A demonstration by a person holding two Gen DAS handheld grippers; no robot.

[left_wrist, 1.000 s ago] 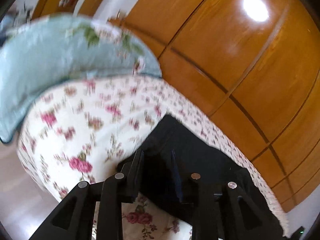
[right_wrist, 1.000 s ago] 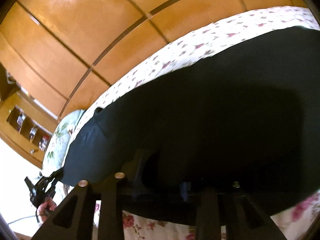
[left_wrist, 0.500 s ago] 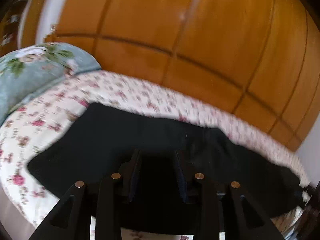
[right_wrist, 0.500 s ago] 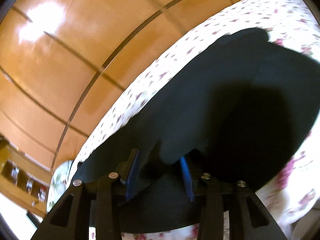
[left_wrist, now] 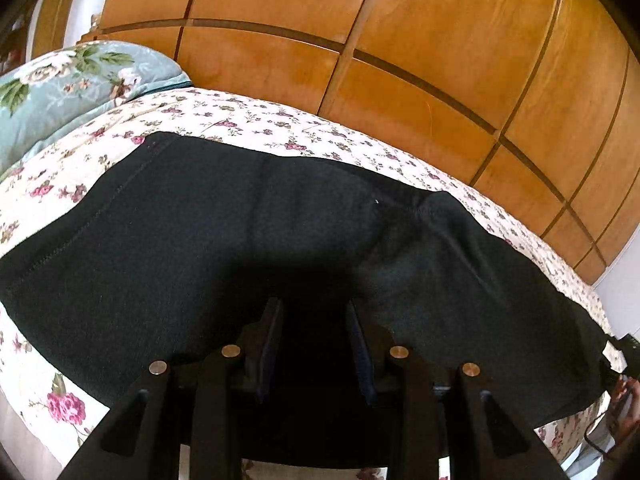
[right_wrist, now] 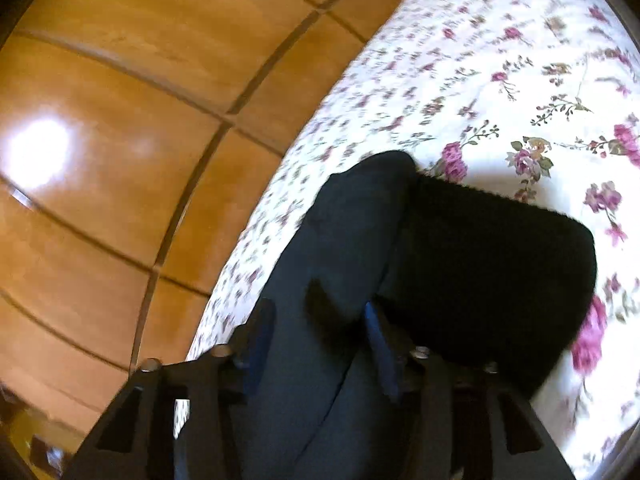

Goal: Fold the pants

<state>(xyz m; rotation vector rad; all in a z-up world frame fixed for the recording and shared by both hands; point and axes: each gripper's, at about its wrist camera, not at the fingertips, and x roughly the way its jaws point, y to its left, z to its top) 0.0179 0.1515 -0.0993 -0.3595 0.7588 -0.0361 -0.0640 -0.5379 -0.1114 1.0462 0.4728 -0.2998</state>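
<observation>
Black pants (left_wrist: 280,220) lie spread lengthwise across a flowered bed sheet (left_wrist: 260,120). My left gripper (left_wrist: 316,320) hovers over the near middle of the pants. Its pads stand apart, with only shadowed cloth beneath them. In the right wrist view, a band of the pants (right_wrist: 352,240) rises from the sheet (right_wrist: 500,80) and runs in between the fingers of my right gripper (right_wrist: 320,320). Those jaws are closing on that cloth. Beyond the band, a darker part of the pants lies flat to the right. The pants' far end shows rounded against the sheet.
A glossy wooden wardrobe (left_wrist: 400,20) runs along the bed's far side, also in the right wrist view as the wardrobe (right_wrist: 100,120). A pale blue flowered pillow (left_wrist: 60,84) sits at the bed's left end. A hand (left_wrist: 624,392) shows at the pants' right end.
The left view has swung from the pants' corner by the pillow to their middle. The right view has rolled and slid along the pants, and their end and open sheet now show.
</observation>
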